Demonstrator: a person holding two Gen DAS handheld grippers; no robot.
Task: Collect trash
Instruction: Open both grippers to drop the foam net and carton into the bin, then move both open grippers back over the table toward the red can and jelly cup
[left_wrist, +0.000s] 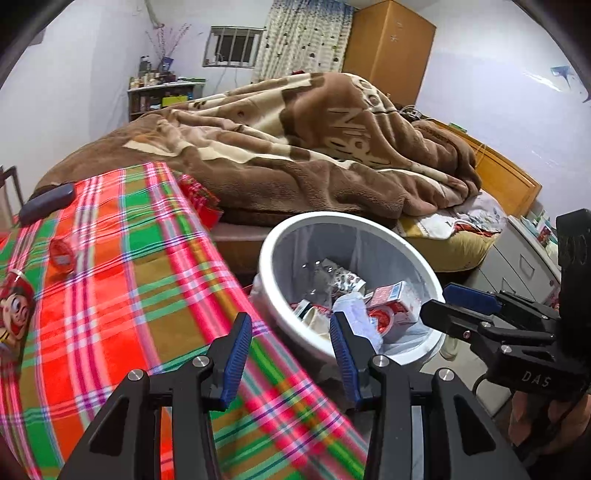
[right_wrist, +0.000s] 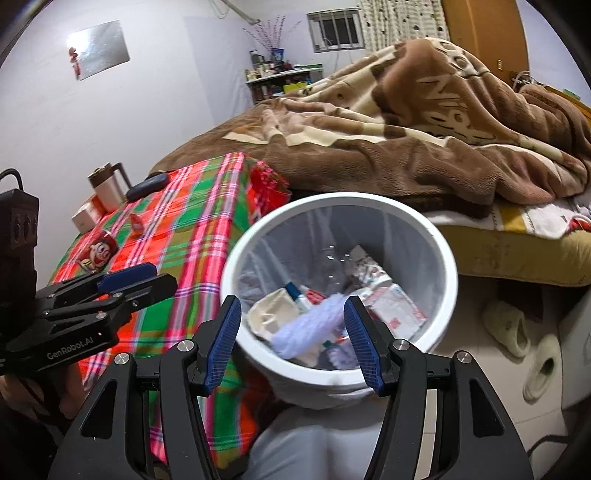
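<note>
**Both grippers empty over the trash bin**

My left gripper (left_wrist: 291, 345) has its jaws apart with nothing between them; behind the gap sit the plaid bench edge and the near rim of the bin. My right gripper (right_wrist: 293, 338) also stands spread wide, nothing clamped, pads clear of the trash seen past them.

The white trash bin (right_wrist: 445, 258) stands on the floor between the bench (right_wrist: 192, 229) and the bed (right_wrist: 517, 243), lined with a clear bag. Inside it: a red-and-white carton (left_wrist: 393, 301), a cream paper cup (right_wrist: 269, 314), a white fuzzy wad (right_wrist: 314, 321), a crumpled foil wrapper (left_wrist: 345, 282), more scraps I can't make out.

In the right wrist view, my left gripper is at 9 o'clock, over the bench's plaid cloth. In the left wrist view, my right gripper is at 3 o'clock, just past the bin rim.

On the bench: a cartoon-print can (right_wrist: 101, 251) lying on its side, a small red lid-like piece (right_wrist: 136, 223), a dark case (right_wrist: 147, 186) at the far corner, a mug (right_wrist: 109, 186) and a small box (right_wrist: 85, 218) near the wall. Slippers (right_wrist: 524, 343) on the floor at 4 o'clock from the bin. A brown blanket (left_wrist: 295, 155) is heaped on the bed
</note>
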